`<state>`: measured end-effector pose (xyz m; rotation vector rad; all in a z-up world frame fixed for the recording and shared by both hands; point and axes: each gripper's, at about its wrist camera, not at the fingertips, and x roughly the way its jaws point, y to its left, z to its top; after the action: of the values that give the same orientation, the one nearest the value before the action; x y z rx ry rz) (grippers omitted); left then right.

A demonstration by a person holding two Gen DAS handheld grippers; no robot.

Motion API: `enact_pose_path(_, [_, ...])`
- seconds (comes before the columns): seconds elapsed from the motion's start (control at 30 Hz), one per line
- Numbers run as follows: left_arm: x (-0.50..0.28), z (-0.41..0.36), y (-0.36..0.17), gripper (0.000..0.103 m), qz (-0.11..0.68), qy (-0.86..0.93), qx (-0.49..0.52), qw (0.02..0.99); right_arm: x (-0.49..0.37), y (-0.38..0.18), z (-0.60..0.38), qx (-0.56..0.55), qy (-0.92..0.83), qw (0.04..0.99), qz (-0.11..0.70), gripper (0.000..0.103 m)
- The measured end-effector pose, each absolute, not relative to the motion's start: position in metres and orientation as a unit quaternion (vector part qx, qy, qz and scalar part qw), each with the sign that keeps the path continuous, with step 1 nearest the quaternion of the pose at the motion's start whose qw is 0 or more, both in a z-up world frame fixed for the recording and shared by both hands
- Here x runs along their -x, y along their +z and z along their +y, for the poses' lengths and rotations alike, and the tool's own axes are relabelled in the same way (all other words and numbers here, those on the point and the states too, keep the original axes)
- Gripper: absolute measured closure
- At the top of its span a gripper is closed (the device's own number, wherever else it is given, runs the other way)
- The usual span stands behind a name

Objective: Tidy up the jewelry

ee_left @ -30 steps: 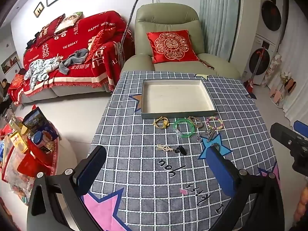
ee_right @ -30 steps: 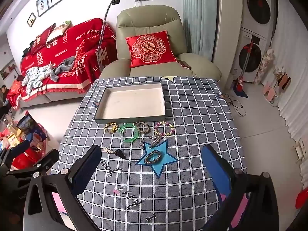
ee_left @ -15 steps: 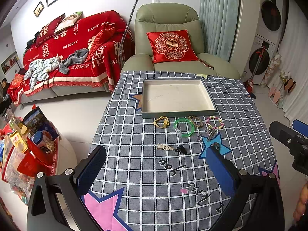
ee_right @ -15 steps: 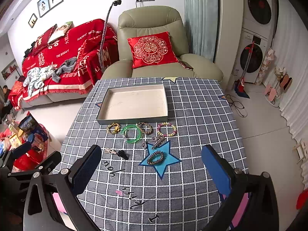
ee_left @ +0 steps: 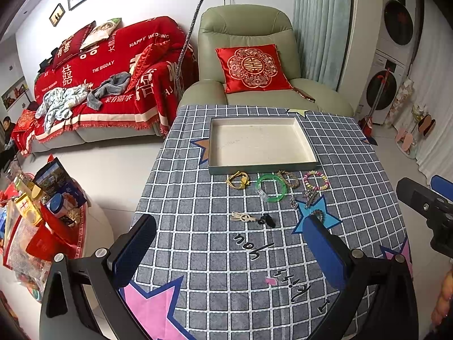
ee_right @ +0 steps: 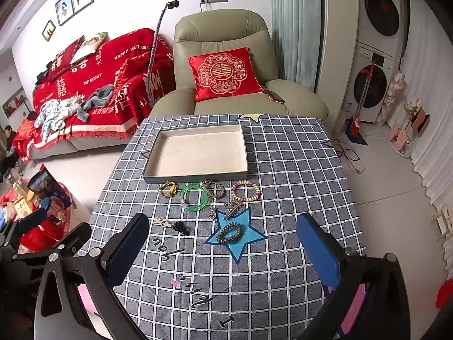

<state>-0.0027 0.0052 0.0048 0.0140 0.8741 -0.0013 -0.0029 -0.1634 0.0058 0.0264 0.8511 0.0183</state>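
An empty shallow tray [ee_left: 308, 148] [ee_right: 245, 153] lies at the far middle of the checked tablecloth. In front of it lie a yellow band [ee_left: 238, 180] [ee_right: 167, 189], a green bangle [ee_left: 271, 187] [ee_right: 194, 197], a braided bracelet [ee_left: 288, 178] [ee_right: 214, 188], a pastel bead bracelet [ee_left: 315, 180] [ee_right: 245, 191], silver charms [ee_right: 230, 208], a dark coil tie [ee_right: 229, 231], a pale hairpin [ee_left: 240, 217] and a black clip [ee_left: 267, 221] [ee_right: 181, 228]. My left gripper [ee_left: 226, 252] and right gripper [ee_right: 223, 250] both hover open and empty, short of the jewelry.
A green armchair [ee_left: 249, 65] with a red cushion stands behind the table, and a red-covered sofa [ee_left: 107, 85] to its left. A low stand with boxes and jars [ee_left: 42, 206] sits at the table's left. Stacked washing machines [ee_right: 376, 56] stand at the right.
Both grippers have drifted slightly; in the right wrist view the table scene has shifted right a little. Nothing on the table has moved, and both grippers stay open.
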Motion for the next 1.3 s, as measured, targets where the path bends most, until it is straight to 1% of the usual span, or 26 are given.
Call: enact_pose_path(1.3, [0.0041, 0.0085, 0.0041, 0.000, 0.424, -0.001, -0.007, 0.906, 0.0045, 0.0047, -0.1630, -0.014, 0.010, 0.911, 0.411, 0.000])
